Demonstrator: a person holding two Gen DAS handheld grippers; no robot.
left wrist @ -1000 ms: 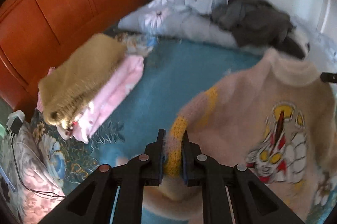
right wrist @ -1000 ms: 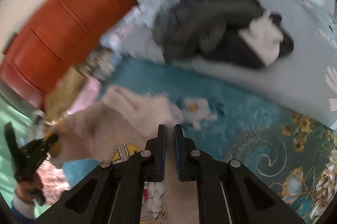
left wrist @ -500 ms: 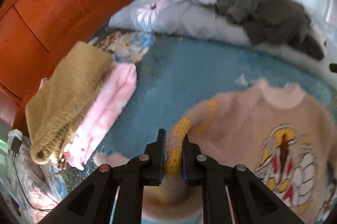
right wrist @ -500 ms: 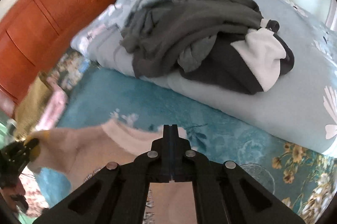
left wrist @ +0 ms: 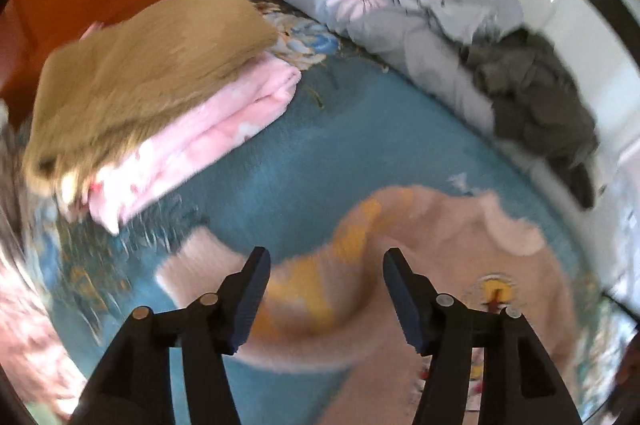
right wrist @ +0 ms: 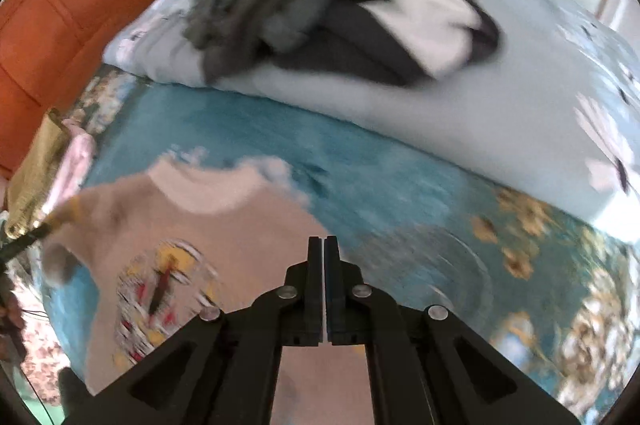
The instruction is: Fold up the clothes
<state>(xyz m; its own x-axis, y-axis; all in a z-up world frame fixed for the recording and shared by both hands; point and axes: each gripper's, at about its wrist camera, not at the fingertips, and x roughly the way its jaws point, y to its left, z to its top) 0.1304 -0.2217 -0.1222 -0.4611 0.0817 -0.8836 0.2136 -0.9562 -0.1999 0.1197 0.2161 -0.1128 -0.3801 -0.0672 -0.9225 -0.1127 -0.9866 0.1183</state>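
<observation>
Left gripper (left wrist: pixel 326 281) spread wide, nothing between pads — pink sweater (left wrist: pixel 420 289) sleeve lying on teal bedspread (left wrist: pixel 304 153) just beyond. Right gripper (right wrist: pixel 323 265) closed tight, tips over sweater's shoulder — whether fabric pinched, cannot tell. Folded stack (left wrist: pixel 152 85) upper left.

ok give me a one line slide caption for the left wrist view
Open left claw above the beige sweater sleeve on the blue bedspread, folded stack behind.
</observation>
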